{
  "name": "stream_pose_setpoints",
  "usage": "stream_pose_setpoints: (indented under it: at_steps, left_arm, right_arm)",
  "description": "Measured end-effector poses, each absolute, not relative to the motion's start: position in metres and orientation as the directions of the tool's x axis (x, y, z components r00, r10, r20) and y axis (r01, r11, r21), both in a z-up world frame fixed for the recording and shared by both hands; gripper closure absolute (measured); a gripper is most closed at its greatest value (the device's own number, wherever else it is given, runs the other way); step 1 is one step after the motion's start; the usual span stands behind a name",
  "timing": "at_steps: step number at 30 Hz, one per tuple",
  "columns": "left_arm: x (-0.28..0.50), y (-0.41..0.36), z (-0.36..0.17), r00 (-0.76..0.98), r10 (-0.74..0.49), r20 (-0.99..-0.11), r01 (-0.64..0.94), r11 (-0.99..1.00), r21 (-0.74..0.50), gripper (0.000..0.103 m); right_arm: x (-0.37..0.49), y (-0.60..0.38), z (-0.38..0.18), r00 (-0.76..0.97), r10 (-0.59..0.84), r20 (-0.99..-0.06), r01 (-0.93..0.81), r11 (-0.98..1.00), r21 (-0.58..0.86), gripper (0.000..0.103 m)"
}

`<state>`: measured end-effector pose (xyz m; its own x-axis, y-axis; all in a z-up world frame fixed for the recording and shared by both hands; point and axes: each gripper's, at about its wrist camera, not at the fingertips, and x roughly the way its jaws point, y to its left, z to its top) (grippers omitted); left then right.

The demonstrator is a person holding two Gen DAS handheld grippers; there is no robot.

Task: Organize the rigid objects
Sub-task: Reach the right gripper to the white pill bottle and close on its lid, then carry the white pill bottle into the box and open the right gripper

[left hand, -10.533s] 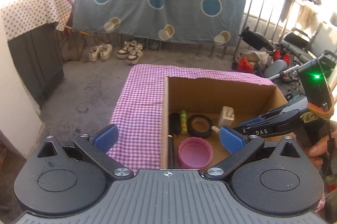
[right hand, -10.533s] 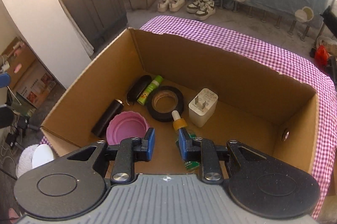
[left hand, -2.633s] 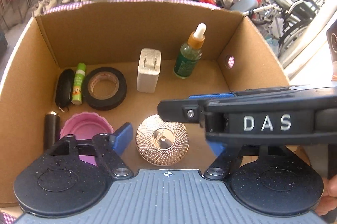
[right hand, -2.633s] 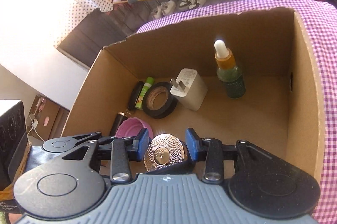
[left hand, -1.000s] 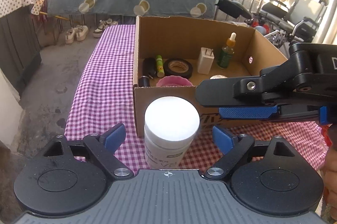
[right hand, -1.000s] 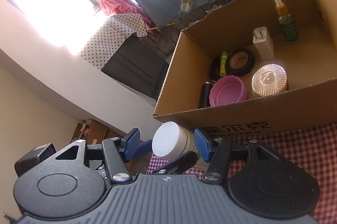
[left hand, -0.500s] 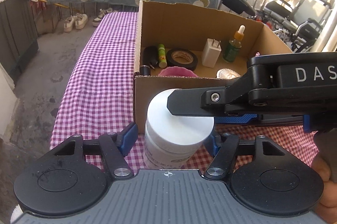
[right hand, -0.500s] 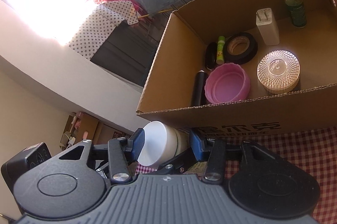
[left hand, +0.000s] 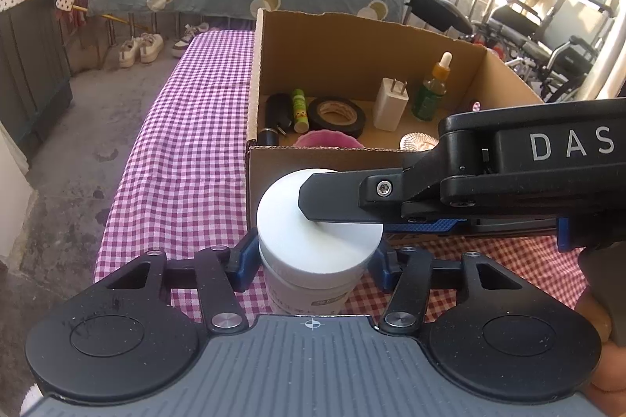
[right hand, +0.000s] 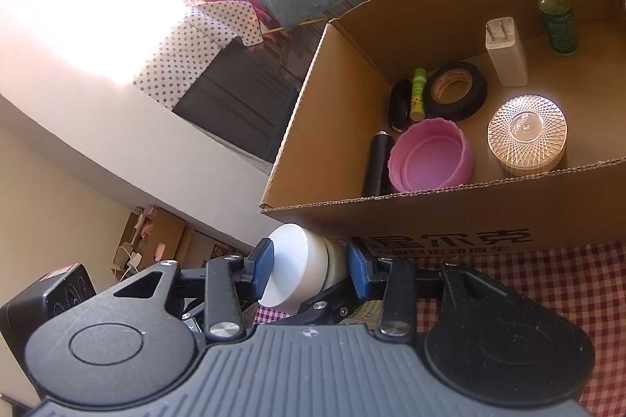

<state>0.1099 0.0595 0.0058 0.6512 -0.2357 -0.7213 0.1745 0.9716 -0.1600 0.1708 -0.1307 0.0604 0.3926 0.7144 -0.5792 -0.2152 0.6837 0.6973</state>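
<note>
A tabletop [left hand: 184,158] covered in purple-and-white checked cloth carries an open cardboard box [left hand: 324,166]. Inside the box sit a pink lid [right hand: 430,154], a faceted clear-lidded jar [right hand: 526,135], a roll of black tape [right hand: 456,90], a white charger plug [right hand: 506,51] and a green dropper bottle [right hand: 555,21].

Just outside the box's near wall stands a white jar [left hand: 313,244] on the cloth. A second ago the left hand-held gripper [left hand: 313,260] stood wide around this jar; now its blue pads have closed in against the jar's sides, just under the lid. The right hand-held gripper [right hand: 309,270] has also narrowed onto it, one pad against the lid and the other against the body (this device reaches across the jar's top in the left view). Both appear to be holding the jar, so the pick-up step looks complete, and lifting it over the near wall into the box seems the likely next move.

In the left view the jar stands upright, its flat white lid facing up; its long axis runs vertically. It is a squat cylinder, so that axis is only a little longer than its width.
</note>
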Motion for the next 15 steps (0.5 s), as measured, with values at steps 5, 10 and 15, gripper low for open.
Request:
stream_pose_setpoints:
  at_steps: [5, 10, 15]
  left_arm:
    - [0.104, 0.058, 0.012, 0.662, -0.231, -0.713, 0.177, 0.973, -0.150, 0.049]
    - [0.095, 0.056, 0.021, 0.680, -0.229, -0.697, 0.182, 0.973, -0.142, 0.050]
    - [0.084, 0.050, 0.035, 0.705, -0.227, -0.672, 0.193, 0.973, -0.126, 0.050]
  right_arm:
    - [0.165, -0.132, 0.065, 0.399, 0.718, -0.570, -0.224, 0.679, 0.699, 0.060]
    - [0.155, -0.136, 0.075, 0.415, 0.723, -0.553, -0.242, 0.673, 0.698, 0.060]
    - [0.142, -0.141, 0.091, 0.441, 0.727, -0.526, -0.269, 0.666, 0.695, 0.060]
